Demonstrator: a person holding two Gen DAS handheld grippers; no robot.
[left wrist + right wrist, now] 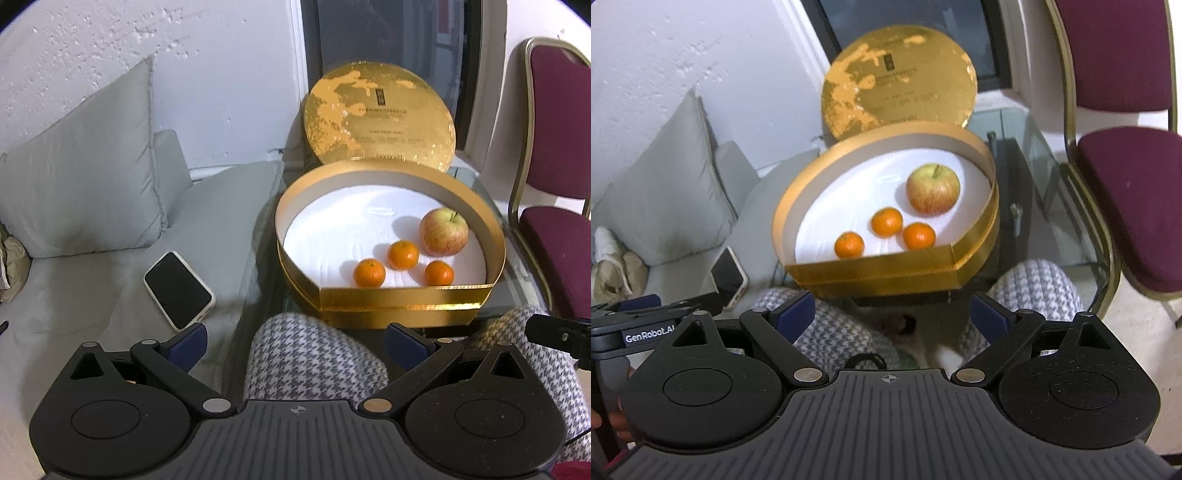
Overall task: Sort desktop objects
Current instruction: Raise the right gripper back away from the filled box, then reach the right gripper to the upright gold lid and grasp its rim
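— Box [388, 306]: where does it sit?
— On the glass table [517, 280], between a grey cushion [81, 192] and a maroon chair [554, 236]. Its gold lid [380, 122] leans upright behind it.
— And inside?
— An apple [443, 232] on the white liner, with three tangerines [402, 254] just in front of it, all apart from each other.
— Anything beside the box?
— A phone [179, 290] lies on the cushion.
— The tongs?
— The left gripper [295, 341] and right gripper [892, 314] both hang spread and empty over the person's checked knees [314, 362], short of the box.
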